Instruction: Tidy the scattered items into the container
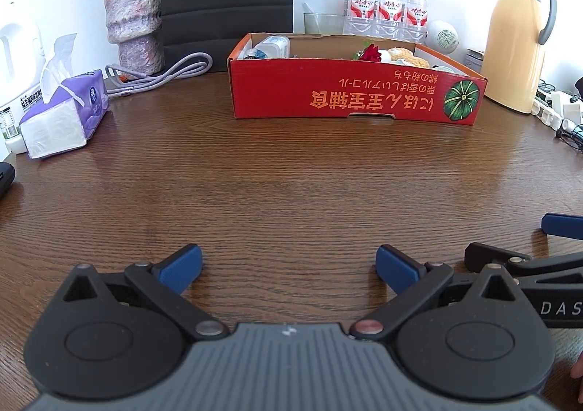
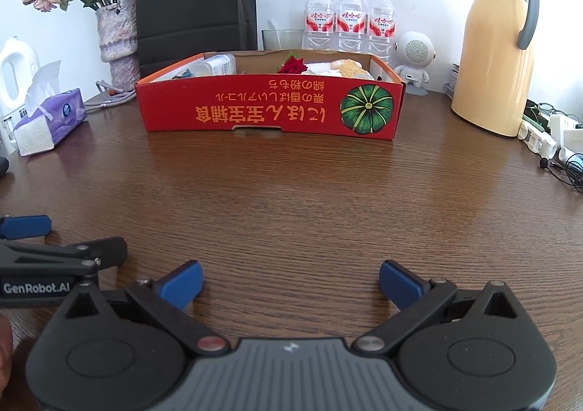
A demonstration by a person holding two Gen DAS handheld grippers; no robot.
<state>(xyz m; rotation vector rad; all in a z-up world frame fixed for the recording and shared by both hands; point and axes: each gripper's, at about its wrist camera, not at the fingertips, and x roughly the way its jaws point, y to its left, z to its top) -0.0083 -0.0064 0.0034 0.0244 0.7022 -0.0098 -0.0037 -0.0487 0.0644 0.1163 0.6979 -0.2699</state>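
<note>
Both our left gripper (image 1: 289, 270) and right gripper (image 2: 291, 283) gape wide, empty; the box (image 2: 269, 108) looks filled, so we withdraw gently.

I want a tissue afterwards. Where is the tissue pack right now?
The tissue pack lies at the table's far left in both views, in front of the vase and left of the red box.

Home or office desk: thermos (image 2: 492, 46), tissues (image 2: 51, 119), vase (image 2: 116, 43).

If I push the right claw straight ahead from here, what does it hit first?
Bare table, then probably the front wall of the red box. The right claw is open and empty; nothing else shows in that line.
</note>
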